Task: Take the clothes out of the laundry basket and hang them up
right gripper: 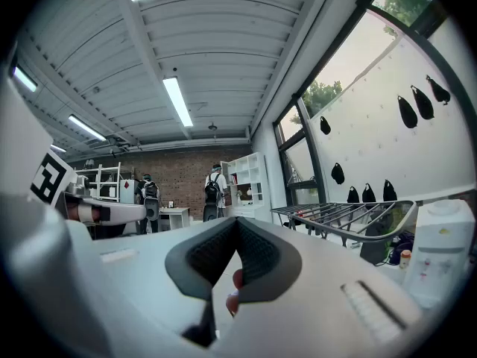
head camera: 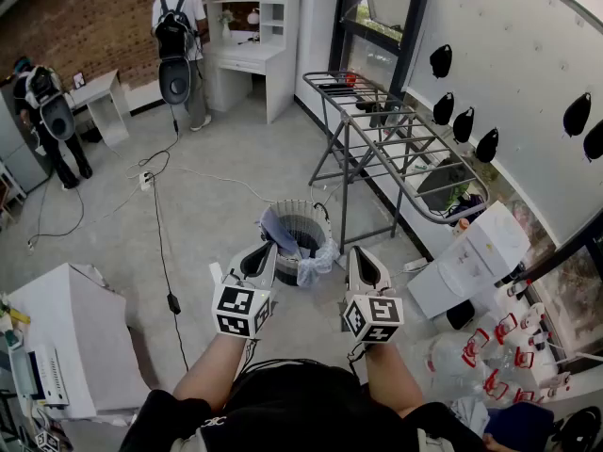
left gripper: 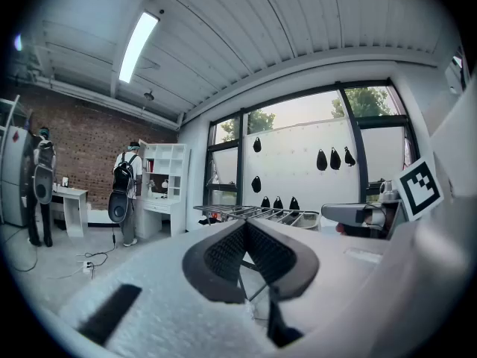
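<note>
Both grippers level, side by side, on the near side of the laundry basket (head camera: 306, 207). No garment lifted yet, so I judge the task is at its first pick.

Left of basket, well apart: white cabinet (head camera: 66, 328). A black cable (head camera: 158, 238) runs along the floor between cabinet and basket. Bare floor otherwise, so there is room to swing on that side.

Left gripper (head camera: 269, 247): jaws together, pads meeting at the tip, nothing between them. Its tip is near the basket's near-left rim, in the head view just beside the lavender cloth (head camera: 279, 231) that stands up out of the basket. Of the two, this hand is the nearer to that cloth.

Basket: upright, round, white wire wall, dark inside. The clothes are in it. A second pale piece (head camera: 318, 262) hangs over the near-right rim.

Right gripper (head camera: 356, 250): jaws closed too, holding nothing. A small pinkish shape shows below the pads in its own view; I cannot tell what it is.

The coming move turns on this: the clothes lie ahead of and below both tips, so a gripper would have to open and tip downward.

Right of and beyond basket: drying rack (head camera: 377, 125), bars bare, long axis running away from the person. The right hand is nearer to it. A white box (head camera: 471, 262) sits right of the basket by the rack's near end, so that side is tighter.
</note>
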Demonstrator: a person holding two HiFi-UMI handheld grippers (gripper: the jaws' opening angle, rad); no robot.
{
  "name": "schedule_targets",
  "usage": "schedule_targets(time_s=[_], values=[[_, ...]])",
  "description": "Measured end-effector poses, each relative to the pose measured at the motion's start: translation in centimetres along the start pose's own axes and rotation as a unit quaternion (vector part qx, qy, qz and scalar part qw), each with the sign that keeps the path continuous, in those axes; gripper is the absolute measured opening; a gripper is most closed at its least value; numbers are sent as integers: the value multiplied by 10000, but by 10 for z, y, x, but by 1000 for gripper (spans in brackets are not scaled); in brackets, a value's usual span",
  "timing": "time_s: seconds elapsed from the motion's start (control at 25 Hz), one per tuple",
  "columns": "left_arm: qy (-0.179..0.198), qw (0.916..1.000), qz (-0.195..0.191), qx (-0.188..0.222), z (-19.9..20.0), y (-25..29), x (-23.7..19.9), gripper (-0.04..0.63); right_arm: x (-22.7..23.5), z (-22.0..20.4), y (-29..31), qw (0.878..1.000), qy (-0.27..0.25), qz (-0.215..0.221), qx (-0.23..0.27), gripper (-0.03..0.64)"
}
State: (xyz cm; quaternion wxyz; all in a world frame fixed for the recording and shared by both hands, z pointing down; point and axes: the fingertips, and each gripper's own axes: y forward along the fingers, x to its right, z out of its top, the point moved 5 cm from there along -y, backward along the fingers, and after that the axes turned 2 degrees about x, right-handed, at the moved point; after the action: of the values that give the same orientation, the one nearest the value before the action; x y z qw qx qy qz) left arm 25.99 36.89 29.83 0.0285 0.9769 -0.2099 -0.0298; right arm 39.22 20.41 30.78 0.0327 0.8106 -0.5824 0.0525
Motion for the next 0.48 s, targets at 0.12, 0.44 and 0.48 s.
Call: schedule_targets(time_s=[0.12, 0.44, 0.48], values=[[0, 10000, -40, 13, -1, 0, -1, 9, -1, -3, 1, 10000, 8, -24, 6, 14], [-50, 10000, -63, -13, -3, -4, -13, 9, -7, -3, 5, 9999, 24, -144, 61, 14], [-63, 10000, -70, -16, -4, -4, -16, 9, -9, -3, 6, 9999, 16, -150, 55, 14]])
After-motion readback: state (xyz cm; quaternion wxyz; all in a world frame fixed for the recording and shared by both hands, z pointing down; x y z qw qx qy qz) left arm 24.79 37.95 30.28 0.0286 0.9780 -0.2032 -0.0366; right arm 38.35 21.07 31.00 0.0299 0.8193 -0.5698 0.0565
